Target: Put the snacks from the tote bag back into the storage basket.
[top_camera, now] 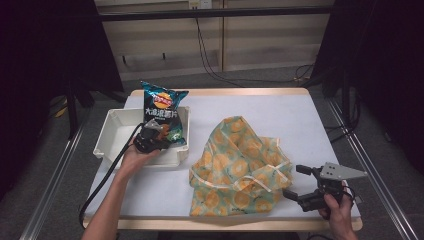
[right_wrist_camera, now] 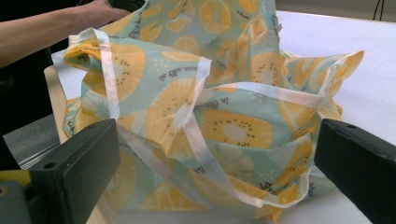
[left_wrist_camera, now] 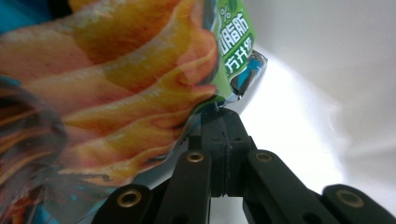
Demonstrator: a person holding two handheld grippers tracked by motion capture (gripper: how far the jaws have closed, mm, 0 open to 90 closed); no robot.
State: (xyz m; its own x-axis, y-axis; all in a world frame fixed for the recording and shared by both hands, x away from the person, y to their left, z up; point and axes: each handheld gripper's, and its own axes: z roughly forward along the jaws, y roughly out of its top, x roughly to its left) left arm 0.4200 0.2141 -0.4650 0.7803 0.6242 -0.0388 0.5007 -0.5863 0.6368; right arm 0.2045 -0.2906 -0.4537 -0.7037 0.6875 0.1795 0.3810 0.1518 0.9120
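black left gripper point(left_wrist_camera: 223, 122) jaws pinch chip bag point(top_camera: 163, 114) edge.

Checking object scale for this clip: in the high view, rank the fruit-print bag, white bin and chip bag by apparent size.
1. Fruit-print bag, largest.
2. White bin.
3. Chip bag, smallest; it stands upright in the bin, pinched by the left gripper.
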